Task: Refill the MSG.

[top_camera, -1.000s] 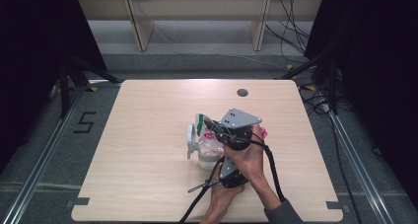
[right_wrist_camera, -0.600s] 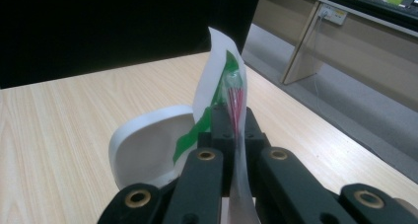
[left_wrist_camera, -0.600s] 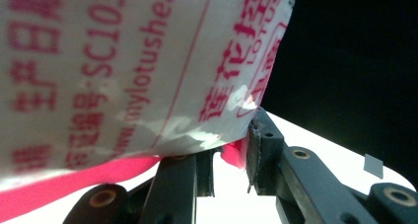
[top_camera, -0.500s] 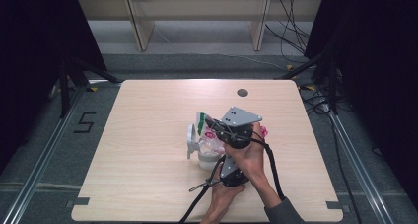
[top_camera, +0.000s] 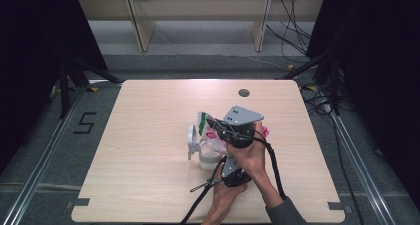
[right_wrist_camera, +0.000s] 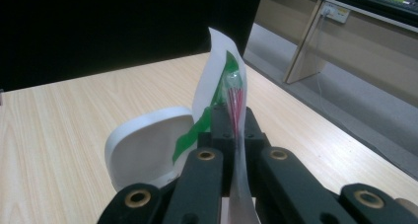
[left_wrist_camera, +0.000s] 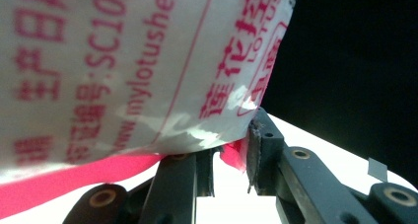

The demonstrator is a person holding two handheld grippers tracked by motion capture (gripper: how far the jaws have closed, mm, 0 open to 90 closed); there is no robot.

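Observation:
A plastic bag (top_camera: 214,137) printed in pink and green hangs over a white tub (top_camera: 208,159) whose lid (top_camera: 191,138) stands open at its left. My right gripper (top_camera: 210,124), under a grey plate, is shut on the bag's thin top edge (right_wrist_camera: 231,93); the white lid (right_wrist_camera: 145,147) stands just beyond its jaws. My left gripper (top_camera: 224,161) sits below it, nearer the person. In the left gripper view the bag (left_wrist_camera: 123,61) with red print looms close, and the left gripper (left_wrist_camera: 231,169) pinches its pink lower corner between narrowly spaced jaws.
The wooden table (top_camera: 148,136) has a dark round hole (top_camera: 243,92) near its far edge. Both hands and their cables come in from the near edge at centre right. Shelf legs (top_camera: 138,31) and floor cables lie beyond the table.

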